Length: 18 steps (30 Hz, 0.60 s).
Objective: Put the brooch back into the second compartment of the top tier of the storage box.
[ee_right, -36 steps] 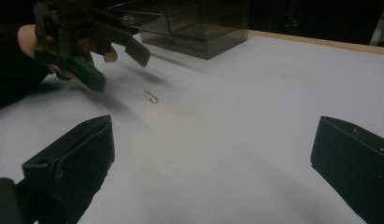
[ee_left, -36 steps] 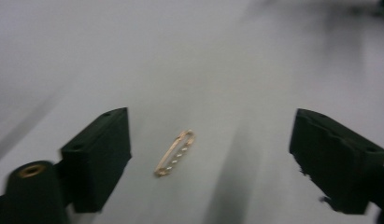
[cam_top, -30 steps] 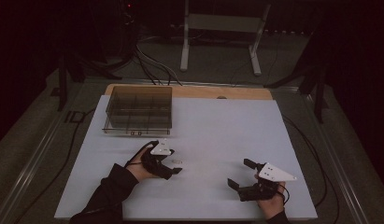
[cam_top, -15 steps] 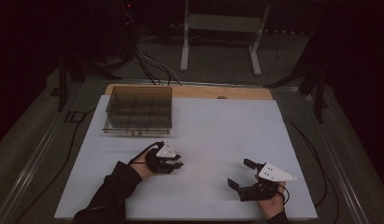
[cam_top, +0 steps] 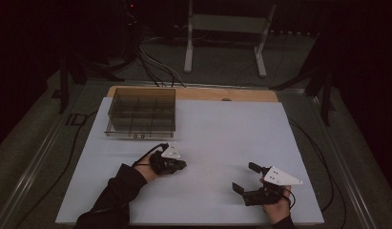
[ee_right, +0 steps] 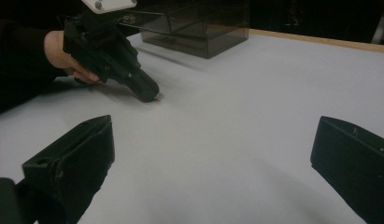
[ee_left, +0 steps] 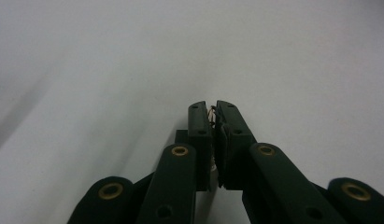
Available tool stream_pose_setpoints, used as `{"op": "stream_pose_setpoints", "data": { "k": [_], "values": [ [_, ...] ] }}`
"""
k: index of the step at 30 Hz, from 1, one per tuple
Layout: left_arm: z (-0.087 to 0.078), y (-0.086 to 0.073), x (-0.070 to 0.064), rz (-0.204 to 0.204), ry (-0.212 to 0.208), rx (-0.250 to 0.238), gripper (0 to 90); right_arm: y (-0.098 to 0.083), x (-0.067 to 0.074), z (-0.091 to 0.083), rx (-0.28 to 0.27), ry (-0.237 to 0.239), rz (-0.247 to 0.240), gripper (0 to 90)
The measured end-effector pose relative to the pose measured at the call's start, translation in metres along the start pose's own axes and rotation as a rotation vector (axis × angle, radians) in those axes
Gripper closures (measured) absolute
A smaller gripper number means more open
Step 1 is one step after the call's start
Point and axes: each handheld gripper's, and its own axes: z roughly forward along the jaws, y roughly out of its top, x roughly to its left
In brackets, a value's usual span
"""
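My left gripper [cam_top: 182, 165] lies low on the white mat [cam_top: 222, 138], left of middle. Its jaws have just been closing and now pinch a small pale part [ee_left: 212, 113] with thin wire-like bits at the tips. In the right gripper view that part [ee_right: 158, 97] pokes out of the left gripper [ee_right: 146, 90] and touches the mat. At the front right my right gripper [cam_top: 245, 177] rests on the mat. It stands open [ee_right: 213, 158] with only bare mat between its jaws.
A clear plastic box [cam_top: 142, 112] with compartments stands at the mat's back left, also seen as the box [ee_right: 203, 28] in the right gripper view. A wooden board edge [cam_top: 241, 94] runs behind the mat. Cables and a metal stand [cam_top: 227, 28] lie beyond the table.
The left gripper's jaws have come together on the small pale part that lay just in front of them. The right gripper has kept still.
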Motion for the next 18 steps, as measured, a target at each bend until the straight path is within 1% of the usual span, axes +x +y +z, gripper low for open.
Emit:
{"op": "stream_pose_setpoints", "data": {
  "k": [5, 6, 8, 10, 11, 14, 18],
  "values": [
    [0.0, 0.0, -0.001, -0.014, 0.008, -0.002, 87.6, 0.0, 0.0, 0.0, 0.001, 0.003, 0.003, 0.0],
    [0.0, 0.0, -0.001, -0.012, 0.011, -0.002, 87.6, 0.0, 0.0, 0.0, 0.002, 0.003, 0.003, 0.0],
    [-0.001, 0.001, -0.001, -0.021, 0.006, -0.008, 87.7, 0.0, 0.0, 0.0, 0.004, 0.002, 0.001, 0.0],
    [-0.003, 0.002, 0.0, -0.019, 0.006, -0.007, 87.7, 0.0, 0.0, 0.0, 0.001, 0.002, 0.003, 0.0],
    [-0.003, 0.003, -0.001, -0.029, 0.001, -0.017, 87.7, 0.0, 0.0, 0.0, 0.001, 0.001, 0.003, 0.0],
    [-0.007, 0.005, -0.004, -0.018, -0.006, -0.016, 87.7, 0.0, 0.0, 0.0, 0.0, 0.0, 0.0, 0.0],
    [-0.012, 0.008, -0.006, -0.007, -0.006, -0.016, 87.7, 0.0, 0.0, 0.0, 0.001, -0.001, 0.003, 0.0]
  ]
}}
